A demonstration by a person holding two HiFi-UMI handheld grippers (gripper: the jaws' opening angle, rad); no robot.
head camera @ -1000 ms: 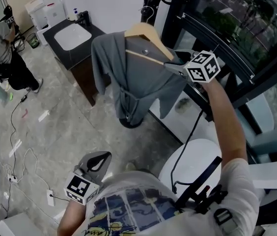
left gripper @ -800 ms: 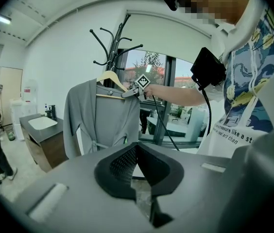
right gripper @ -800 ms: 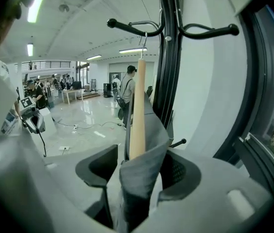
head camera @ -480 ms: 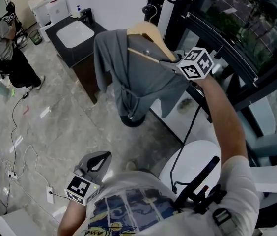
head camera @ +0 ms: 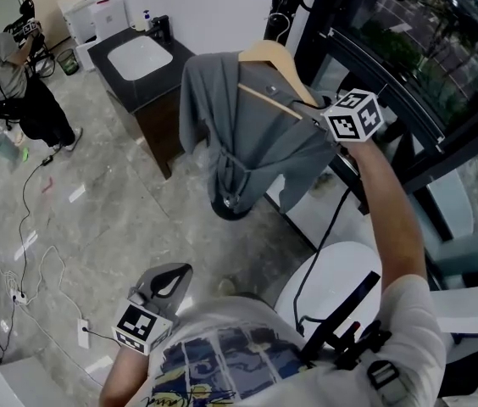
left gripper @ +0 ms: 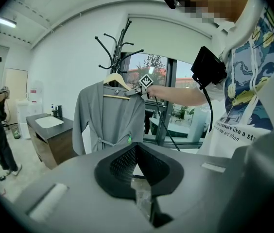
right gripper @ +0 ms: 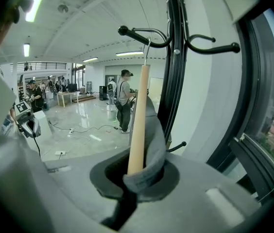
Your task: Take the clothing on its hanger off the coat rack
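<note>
Since the earlier frames, our right hand-held gripper (head camera: 314, 108) has just been closing its jaws. They now pinch the near end of the wooden hanger (head camera: 273, 56) together with the cloth draped over it. In the head view the garment and rack also sit further toward the right of the frame than before.

In the right gripper view, the right hand-held gripper (right gripper: 138, 174) has the pale hanger (right gripper: 139, 115) rising from between its jaws, with a fold of the grey robe (right gripper: 155, 130) caught in the same grip. The hanger's metal hook (right gripper: 147, 52) lies over a black arm of the coat rack (right gripper: 176, 57), so the clothing is not yet off it.

In the head view the grey robe (head camera: 247, 138) hangs at upper centre, below the coat rack (head camera: 283, 2). To its left is a dark worktop (head camera: 133, 91) with a white basin. A person (head camera: 14, 66) stands in the upper left corner.

Our left hand-held gripper (head camera: 175, 274) is in the lower left of the frame, well apart from the robe. In the left gripper view, the left hand-held gripper (left gripper: 134, 161) has its jaws pressed together at the tips, with nothing between them. Beyond it, left of centre, the grey robe (left gripper: 108, 115) hangs from the coat rack (left gripper: 122, 52) with its belt tied at the waist.
</note>
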